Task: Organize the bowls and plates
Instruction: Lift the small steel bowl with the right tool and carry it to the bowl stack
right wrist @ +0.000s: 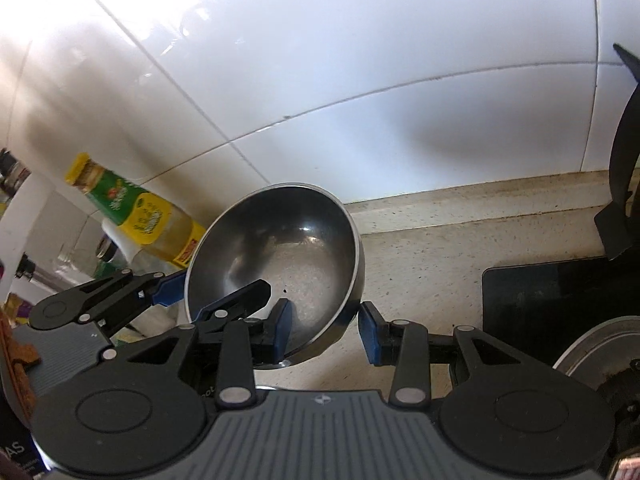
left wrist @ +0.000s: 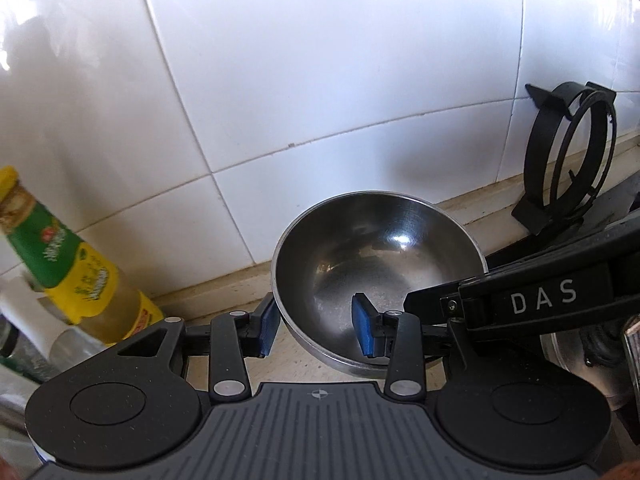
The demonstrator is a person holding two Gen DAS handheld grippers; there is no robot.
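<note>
Above the speckled counter [right wrist: 420, 248], both claws [left wrist: 318, 330] [right wrist: 324, 334] clamped on one steel bowl's [left wrist: 384, 248] rim.

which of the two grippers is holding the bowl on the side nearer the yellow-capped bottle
The left gripper: it clamps the steel bowl at the rim facing the bottle. The right gripper grips the opposite rim, toward the black stovetop.

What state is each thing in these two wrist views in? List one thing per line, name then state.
Steel bowl: empty, tilted, rim gripped on two sides.
Left gripper: shut on the bowl's rim, one pad inside, one outside.
Right gripper: shut on the bowl's rim, one pad inside, one outside.
Yellow-capped bottle: capped, pale liquid inside.
Black pan support ring: on edge against the wall tiles.
</note>
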